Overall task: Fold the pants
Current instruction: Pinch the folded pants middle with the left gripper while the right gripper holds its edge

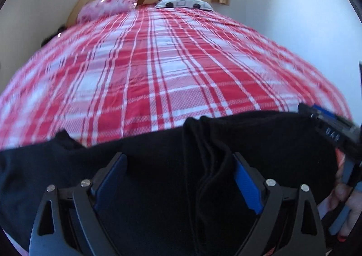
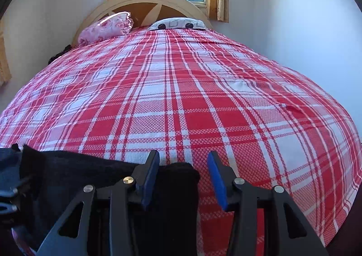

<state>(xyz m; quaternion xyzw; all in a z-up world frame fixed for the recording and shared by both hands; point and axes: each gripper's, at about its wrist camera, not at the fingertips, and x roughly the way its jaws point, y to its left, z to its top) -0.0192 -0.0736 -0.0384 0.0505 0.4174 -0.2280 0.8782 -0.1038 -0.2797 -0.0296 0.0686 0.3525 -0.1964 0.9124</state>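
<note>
both grippers point(image 1: 178, 161) point(image 2: 183, 158) gape over black pants point(image 1: 158, 188) (on plaid bedspread point(image 2: 181, 97))

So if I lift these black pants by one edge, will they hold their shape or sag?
Probably sag: the black pants lie in soft folds and ridges on the plaid bedspread, so they look limp. The stacked layers may slide apart. The fabric looks matte and knit-like, so it likely won't slip from the jaws.
</note>
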